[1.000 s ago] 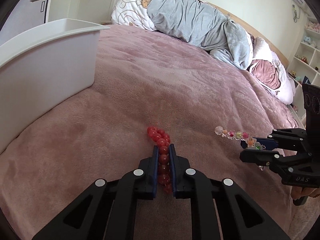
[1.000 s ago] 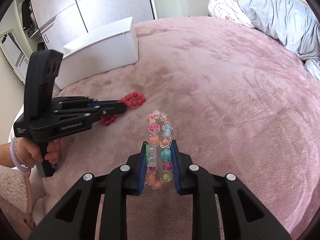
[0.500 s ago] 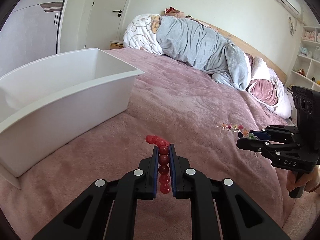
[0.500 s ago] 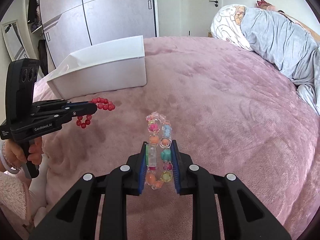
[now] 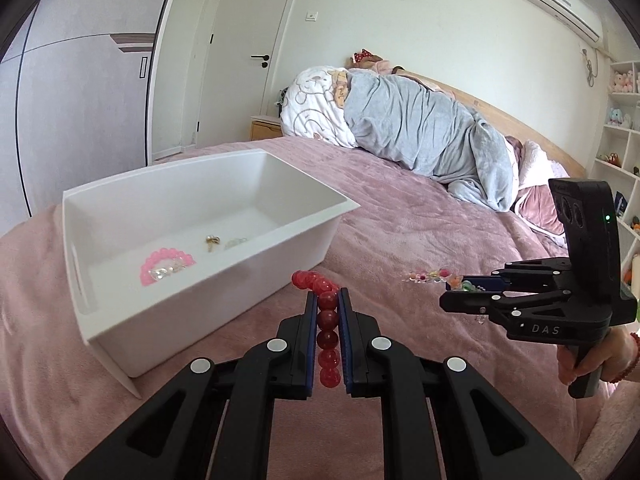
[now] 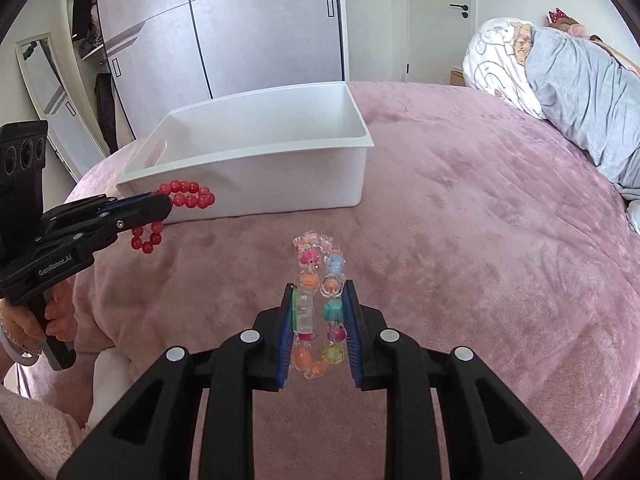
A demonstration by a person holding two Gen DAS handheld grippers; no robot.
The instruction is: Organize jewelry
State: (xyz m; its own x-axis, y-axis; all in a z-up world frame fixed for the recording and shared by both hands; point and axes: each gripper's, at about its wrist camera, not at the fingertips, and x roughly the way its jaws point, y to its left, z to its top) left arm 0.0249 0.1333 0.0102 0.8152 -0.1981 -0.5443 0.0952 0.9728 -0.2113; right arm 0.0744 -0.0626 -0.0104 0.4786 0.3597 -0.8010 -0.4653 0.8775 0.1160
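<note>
Now, in the left wrist view, the left gripper [image 5: 327,320] has its jaws pinching a red bracelet [image 5: 325,320], held up off the pink bed [image 5: 400,216]. Just past it sits a white bin [image 5: 280,248] near the bed's left edge, with a pink bracelet [image 5: 164,264] and a small gold piece [image 5: 212,240] inside. On the right, the right gripper [image 5: 460,288] holds a colorful bracelet [image 5: 432,276] in the air. In the right wrist view, the right gripper [image 6: 320,320] has its jaws pinching the colorful bracelet [image 6: 318,300] above the bed [image 6: 480,240]. The left gripper [image 6: 166,206] holds the red bracelet [image 6: 180,200] close to the bin's [image 6: 280,176] near wall.
</note>
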